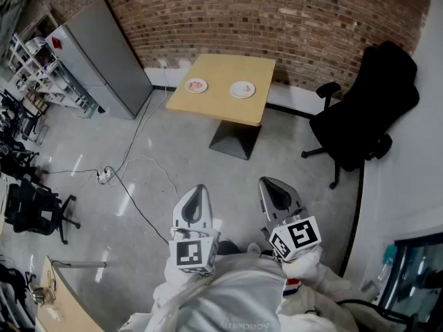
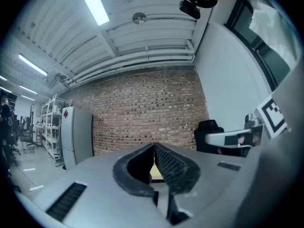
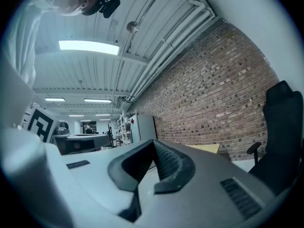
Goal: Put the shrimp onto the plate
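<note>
Far ahead in the head view stands a yellow table (image 1: 225,99) with two white plates. The left plate (image 1: 196,86) carries a pink-red item that looks like the shrimp (image 1: 198,85). The right plate (image 1: 242,89) shows only a faint pink mark. My left gripper (image 1: 199,189) and right gripper (image 1: 274,184) are held close to my body, well short of the table, and both are shut with nothing in them. In the left gripper view the jaws (image 2: 154,147) meet tip to tip. The right gripper view shows that gripper (image 3: 153,143) the same way.
A grey cabinet (image 1: 104,54) stands left of the table and a black office chair (image 1: 367,116) to its right, against a brick wall (image 1: 277,12). Cables (image 1: 131,178) and a power strip lie on the grey floor. Another dark chair (image 1: 34,209) is at the left.
</note>
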The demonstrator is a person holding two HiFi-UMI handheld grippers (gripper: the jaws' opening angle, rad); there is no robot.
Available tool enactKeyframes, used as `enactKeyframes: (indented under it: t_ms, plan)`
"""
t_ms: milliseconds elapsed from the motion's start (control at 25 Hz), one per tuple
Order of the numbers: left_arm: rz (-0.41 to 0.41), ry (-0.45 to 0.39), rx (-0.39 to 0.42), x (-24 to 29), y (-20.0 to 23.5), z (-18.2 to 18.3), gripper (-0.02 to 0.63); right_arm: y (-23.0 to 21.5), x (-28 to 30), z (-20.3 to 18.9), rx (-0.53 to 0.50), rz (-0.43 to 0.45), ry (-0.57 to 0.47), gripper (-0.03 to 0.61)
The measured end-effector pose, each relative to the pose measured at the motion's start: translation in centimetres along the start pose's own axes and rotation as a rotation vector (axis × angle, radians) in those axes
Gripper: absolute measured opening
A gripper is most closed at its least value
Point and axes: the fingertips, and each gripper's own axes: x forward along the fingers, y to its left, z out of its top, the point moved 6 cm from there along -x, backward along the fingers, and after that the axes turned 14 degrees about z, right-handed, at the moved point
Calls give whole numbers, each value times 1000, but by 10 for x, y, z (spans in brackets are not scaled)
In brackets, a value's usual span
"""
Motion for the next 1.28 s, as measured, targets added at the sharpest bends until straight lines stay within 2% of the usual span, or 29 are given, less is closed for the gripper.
enactKeyframes:
  t_ms: [200, 520, 920, 1280]
  plan:
    - [12, 27, -1, 35, 8, -1, 11, -20, 28, 0, -1, 1, -10, 24]
    - [-27, -7, 3, 115, 32, -15, 12, -56, 95, -8, -9, -17, 8, 24]
    - [-95, 1, -10, 233, 98, -24, 11, -92, 215, -13, -7, -83, 45, 23]
    - [-196, 33, -58, 307, 161, -18, 12, -99, 313, -20, -4, -140, 70, 24]
